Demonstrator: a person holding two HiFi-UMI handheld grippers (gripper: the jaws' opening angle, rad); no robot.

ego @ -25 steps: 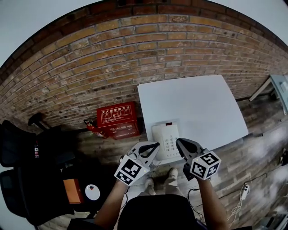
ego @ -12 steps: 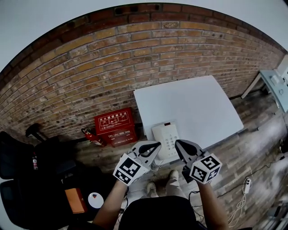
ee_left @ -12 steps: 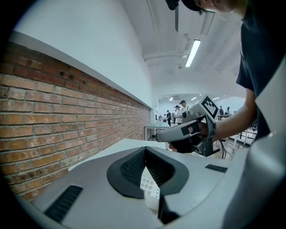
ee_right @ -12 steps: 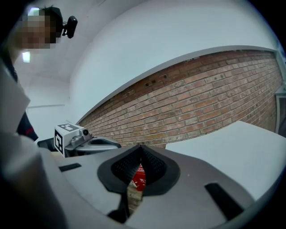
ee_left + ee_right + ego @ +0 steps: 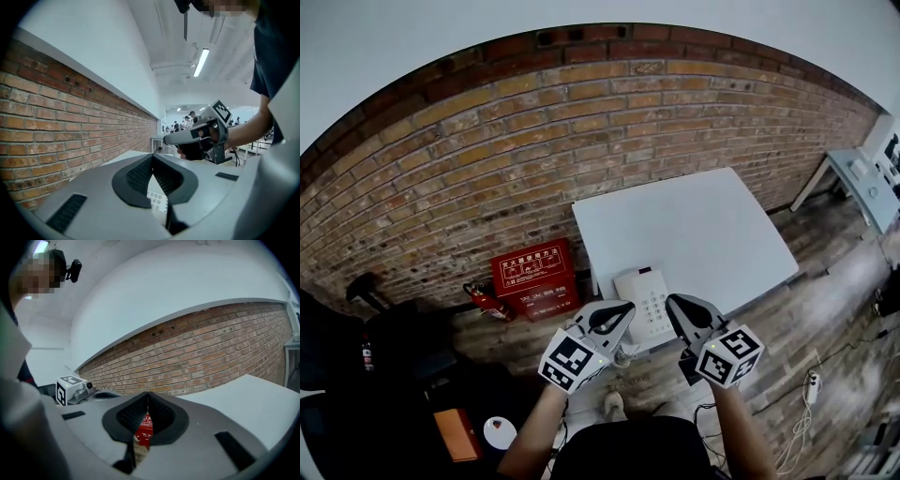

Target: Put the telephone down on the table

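Nothing here can actually be read. The red box (image 5: 534, 278), off to the left of the left gripper (image 5: 625, 307), has white lines of characters on its top, too small to make out. The telephone (image 5: 644, 305), just ahead of that claw, has keys whose marks are illegible too.

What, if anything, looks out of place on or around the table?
Only the telephone: it lies at the near left corner of the white table and seems to jut past the edge. Nothing looks spilled or damaged.
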